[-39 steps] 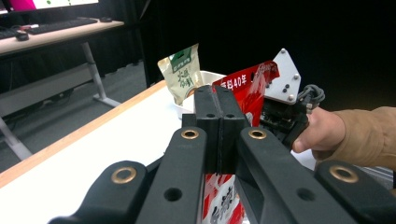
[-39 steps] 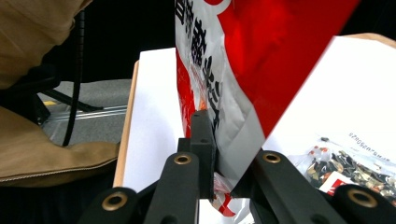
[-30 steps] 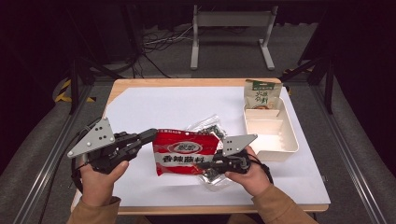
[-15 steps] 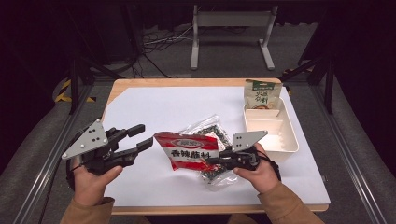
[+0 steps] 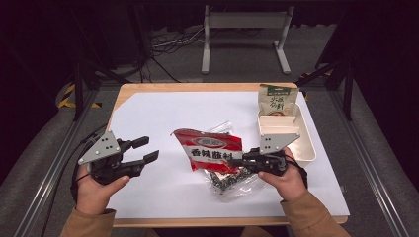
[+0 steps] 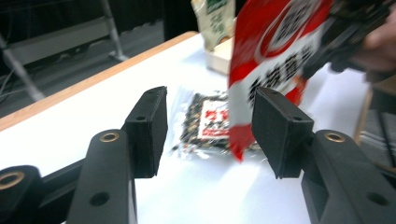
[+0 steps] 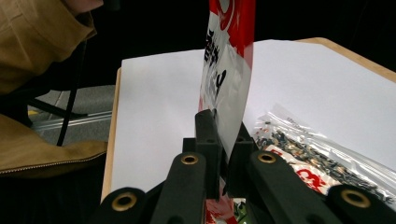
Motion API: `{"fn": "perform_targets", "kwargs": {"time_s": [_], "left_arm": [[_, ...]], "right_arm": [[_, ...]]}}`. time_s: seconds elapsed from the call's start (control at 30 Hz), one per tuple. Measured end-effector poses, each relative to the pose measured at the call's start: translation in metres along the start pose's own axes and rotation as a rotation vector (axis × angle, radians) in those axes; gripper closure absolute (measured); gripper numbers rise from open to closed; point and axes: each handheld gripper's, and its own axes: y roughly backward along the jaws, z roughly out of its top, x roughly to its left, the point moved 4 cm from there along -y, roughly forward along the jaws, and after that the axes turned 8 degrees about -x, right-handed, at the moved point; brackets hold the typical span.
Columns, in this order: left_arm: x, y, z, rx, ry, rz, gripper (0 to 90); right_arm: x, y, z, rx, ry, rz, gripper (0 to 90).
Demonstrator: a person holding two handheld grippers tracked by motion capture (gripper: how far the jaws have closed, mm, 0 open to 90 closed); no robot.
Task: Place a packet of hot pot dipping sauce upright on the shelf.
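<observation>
Your right gripper [image 5: 236,161] is clamped on the red snack bag [image 5: 211,149], its jaws closed flat on the bag's edge; in the right gripper view the bag [image 7: 227,74] rises straight up from between the two black jaws, pinched tight. The bag hangs lifted off the white sheet [image 5: 163,118] near the middle of the table [image 5: 148,89], tilted, with its printed face turned up toward the high camera. Just under and behind it lies a clear packet of dark seeds [image 5: 232,180], flat on the sheet, partly covered by the red bag from above; the right gripper view shows the same packet [image 7: 327,161] lying beside your jaws. Your left gripper [image 5: 146,149] is released, jaws spread wide and holding nothing, hovering over the left part of the sheet and well apart from the red bag. In the left gripper view the two open jaws frame the red bag [image 6: 271,60] and the seed packet [image 6: 208,123] farther off, with your right hand [image 6: 380,42] and its gripper at the bag's far side. At the right edge of the table sits a cream tray [image 5: 309,143], just beside your right hand [image 5: 286,175], and a green and white bag [image 5: 274,100] stands leaning at the tray's far end.
</observation>
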Motion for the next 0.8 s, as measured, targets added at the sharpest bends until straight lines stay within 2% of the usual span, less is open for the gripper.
{"fn": "perform_targets", "kwargs": {"time_s": [0.03, 0.43, 0.57, 0.8], "left_arm": [[0.002, -0.001, -0.002, 0.012, -0.003, 0.003, 45.0], [0.031, -0.015, -0.036, 0.088, 0.087, 0.063, 41.5], [0.036, -0.017, -0.04, 0.086, 0.107, 0.072, 40.7], [0.04, -0.017, -0.045, 0.103, 0.106, 0.059, 39.6]], "right_arm": [[-0.001, 0.003, 0.001, -0.003, -0.002, -0.007, 86.9], [-0.007, 0.026, 0.008, -0.027, 0.006, -0.059, 87.0], [-0.009, 0.031, 0.009, -0.037, 0.007, -0.07, 87.0], [-0.012, 0.04, 0.014, -0.041, 0.016, -0.094, 87.0]]}}
